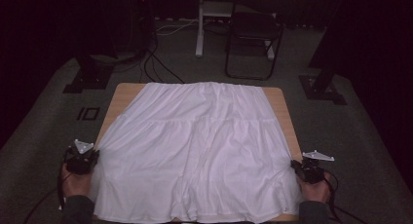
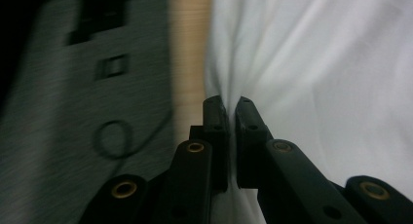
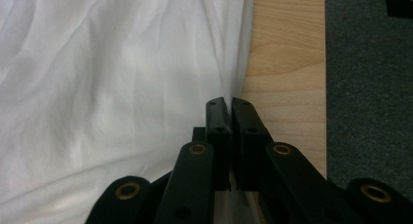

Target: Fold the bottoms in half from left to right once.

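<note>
A white tiered garment (image 1: 195,151) lies spread flat over a small wooden table (image 1: 127,91). At the cloth's left edge, my left gripper (image 1: 95,156) is held in a hand. In the left gripper view its jaws (image 2: 230,101) are shut on a pinched fold of the white cloth (image 2: 316,63), beside the bare table strip (image 2: 187,48). My right gripper (image 1: 294,164) sits at the cloth's right edge. In the right gripper view its jaws (image 3: 229,101) are shut on the hem of the cloth (image 3: 97,63), with bare wood (image 3: 285,63) just to the right.
Grey carpet surrounds the table. A black chair (image 1: 253,34) and a white stand leg (image 1: 199,24) are behind it, with cables (image 1: 156,68) on the floor. Black stand bases (image 1: 87,80) (image 1: 321,87) flank the far corners. A black square frame (image 1: 89,113) lies left of the table.
</note>
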A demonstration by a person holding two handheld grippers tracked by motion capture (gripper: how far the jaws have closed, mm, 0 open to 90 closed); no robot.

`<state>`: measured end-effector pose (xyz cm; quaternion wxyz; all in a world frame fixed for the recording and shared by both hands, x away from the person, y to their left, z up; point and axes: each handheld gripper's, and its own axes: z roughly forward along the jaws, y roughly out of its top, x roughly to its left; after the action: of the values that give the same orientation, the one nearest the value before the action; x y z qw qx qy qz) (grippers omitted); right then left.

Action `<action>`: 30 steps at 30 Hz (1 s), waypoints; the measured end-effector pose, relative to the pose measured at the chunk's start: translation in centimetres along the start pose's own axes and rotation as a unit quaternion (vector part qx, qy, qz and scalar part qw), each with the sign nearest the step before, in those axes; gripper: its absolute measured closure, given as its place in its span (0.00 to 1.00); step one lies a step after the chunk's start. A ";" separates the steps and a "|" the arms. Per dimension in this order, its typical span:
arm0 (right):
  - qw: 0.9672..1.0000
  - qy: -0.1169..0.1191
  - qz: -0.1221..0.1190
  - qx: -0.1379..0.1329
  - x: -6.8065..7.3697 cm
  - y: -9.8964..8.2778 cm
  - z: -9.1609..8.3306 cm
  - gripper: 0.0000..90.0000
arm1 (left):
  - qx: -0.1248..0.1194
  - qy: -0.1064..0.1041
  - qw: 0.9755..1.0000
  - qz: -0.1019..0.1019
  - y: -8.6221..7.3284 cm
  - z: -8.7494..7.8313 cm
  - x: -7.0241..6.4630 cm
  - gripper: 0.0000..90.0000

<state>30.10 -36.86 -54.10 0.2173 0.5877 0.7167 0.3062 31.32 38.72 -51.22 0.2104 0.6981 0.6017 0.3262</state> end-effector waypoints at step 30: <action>0.997 0.059 -0.041 -0.006 1.6 0.1 0.5 0.94 | -0.094 -0.125 0.978 0.137 5.1 -10.4 -11.8 0.96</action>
<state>30.14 -35.19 -54.27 0.1909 0.5373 0.7500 0.3353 26.79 25.21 -42.89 0.3019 0.7864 0.4357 0.3171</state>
